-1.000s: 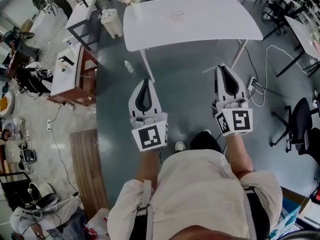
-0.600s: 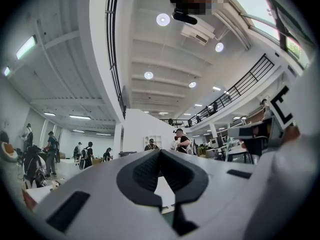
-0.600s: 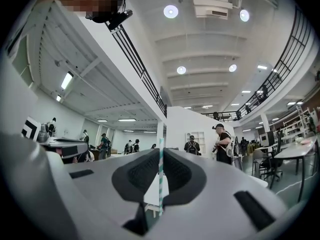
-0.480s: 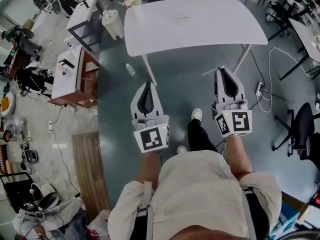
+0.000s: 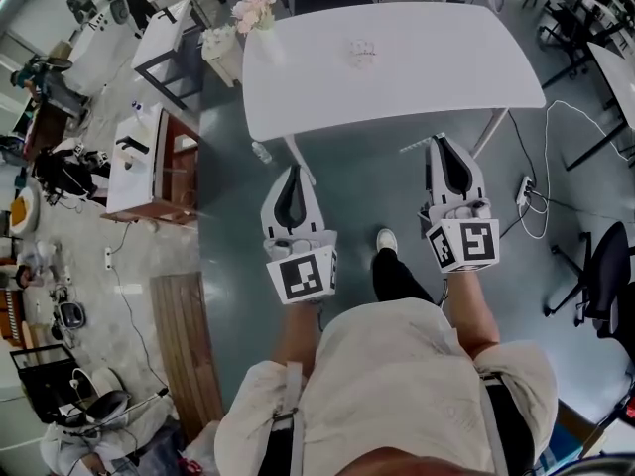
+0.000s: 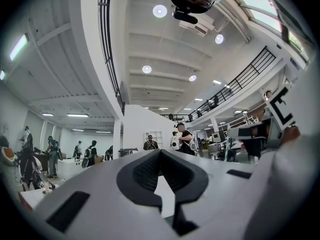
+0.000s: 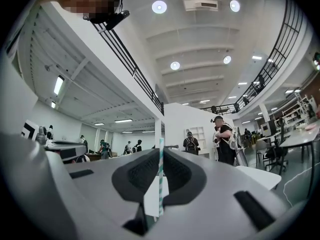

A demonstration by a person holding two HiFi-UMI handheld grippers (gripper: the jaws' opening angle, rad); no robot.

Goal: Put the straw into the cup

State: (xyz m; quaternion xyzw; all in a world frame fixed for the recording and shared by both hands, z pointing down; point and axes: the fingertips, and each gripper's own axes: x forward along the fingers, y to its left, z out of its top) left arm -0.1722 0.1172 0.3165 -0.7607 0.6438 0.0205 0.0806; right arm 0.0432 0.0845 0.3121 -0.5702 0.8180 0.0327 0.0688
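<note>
A person in a pale shirt stands on a grey-green floor short of a white rectangular table, holding a two-jaw gripper in each hand, both pointing towards the table's near edge; the right gripper has its jaws drawn narrow and clamped on a thin white-and-teal striped paper straw, which stands upright between the black pads and rises above their tips; the left gripper has its jaws brought together at the tips with nothing between them; in the head view the two grippers are level with each other and well apart, the left one below the table's near left corner; a small pale cup, too small to show detail, stands near the table's middle, closer to the far edge; a bunch of pink flowers stands at the far left corner.
</note>
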